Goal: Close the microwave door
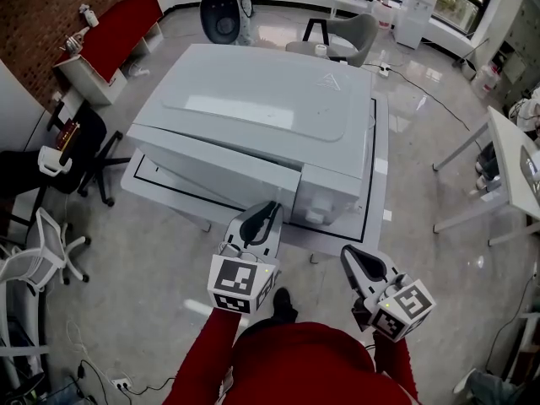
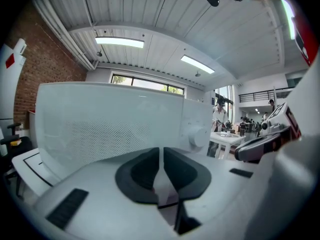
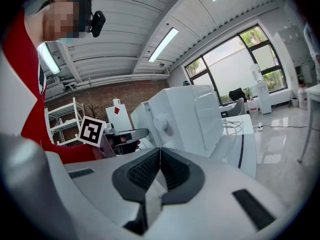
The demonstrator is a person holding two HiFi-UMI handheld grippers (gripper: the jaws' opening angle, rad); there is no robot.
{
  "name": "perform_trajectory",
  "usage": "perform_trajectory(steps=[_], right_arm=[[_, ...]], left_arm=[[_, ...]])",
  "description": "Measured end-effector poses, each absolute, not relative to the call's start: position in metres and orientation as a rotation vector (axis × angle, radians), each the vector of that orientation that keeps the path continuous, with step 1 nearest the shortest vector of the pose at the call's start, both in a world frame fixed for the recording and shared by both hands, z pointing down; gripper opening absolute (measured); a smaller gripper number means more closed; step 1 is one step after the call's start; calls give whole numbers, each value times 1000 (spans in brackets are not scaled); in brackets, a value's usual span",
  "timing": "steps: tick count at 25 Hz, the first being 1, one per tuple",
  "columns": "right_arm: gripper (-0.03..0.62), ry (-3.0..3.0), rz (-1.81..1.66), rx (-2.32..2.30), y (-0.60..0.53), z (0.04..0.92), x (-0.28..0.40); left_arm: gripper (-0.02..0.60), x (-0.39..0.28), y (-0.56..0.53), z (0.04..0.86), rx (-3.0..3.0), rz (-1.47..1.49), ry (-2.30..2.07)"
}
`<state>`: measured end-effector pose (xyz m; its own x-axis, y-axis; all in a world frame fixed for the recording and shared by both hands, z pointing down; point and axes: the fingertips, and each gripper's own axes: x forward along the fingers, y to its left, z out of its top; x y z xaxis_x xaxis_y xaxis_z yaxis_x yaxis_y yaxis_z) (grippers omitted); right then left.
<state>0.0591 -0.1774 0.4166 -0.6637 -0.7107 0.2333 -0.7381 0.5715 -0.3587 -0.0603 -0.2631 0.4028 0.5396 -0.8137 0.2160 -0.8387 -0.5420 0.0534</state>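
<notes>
The microwave (image 1: 253, 108) is sitting on a low white table (image 1: 380, 142) edged with a black line. Its door (image 1: 215, 163) is facing the person and lying flat along the microwave's front, beside the control panel (image 1: 329, 194). Whether the door is fully latched cannot be told.

From the left gripper view, the door's dotted window (image 2: 100, 129) is filling the scene ahead, with a round knob (image 2: 197, 136) on the microwave's panel to its right.

The left gripper (image 1: 270, 209) is hovering close in front of the microwave, near where the door is meeting the control panel. Its jaws are pressing together on nothing, and contact with the microwave cannot be made out. The right gripper (image 1: 348, 254) is waiting further back from the microwave, off its control-panel corner, its jaws likewise clenched and empty.

Red sleeves (image 1: 211, 353) are reaching toward the microwave from the person's side. A black office chair (image 1: 80, 154) is standing left of the microwave, a grey chair (image 1: 350, 32) behind it, and a white desk (image 1: 515, 159) well to its right.
</notes>
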Motion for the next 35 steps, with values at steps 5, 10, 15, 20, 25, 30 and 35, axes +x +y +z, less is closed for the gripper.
perform_trajectory(steps=[5, 10, 15, 20, 25, 30, 35], right_arm=[[14, -2732, 675, 1244, -180, 417, 58], [14, -2740, 665, 1231, -183, 417, 57], [15, -2736, 687, 1224, -181, 418, 57], [15, -2738, 684, 1214, -181, 419, 56], [15, -2744, 684, 1199, -180, 420, 52], [15, -2752, 676, 1191, -180, 419, 48], [15, -2732, 689, 1204, -176, 422, 51]], left_arm=[[40, -58, -271, 403, 2601, 239, -1434], [38, -58, -272, 402, 2595, 237, -1441], [37, -58, -271, 402, 2582, 234, -1442], [37, -58, -272, 402, 2563, 229, -1454], [35, -56, -272, 401, 2582, 255, -1461], [32, -53, -280, 402, 2568, 261, -1458], [26, -54, -280, 403, 2560, 241, -1439]])
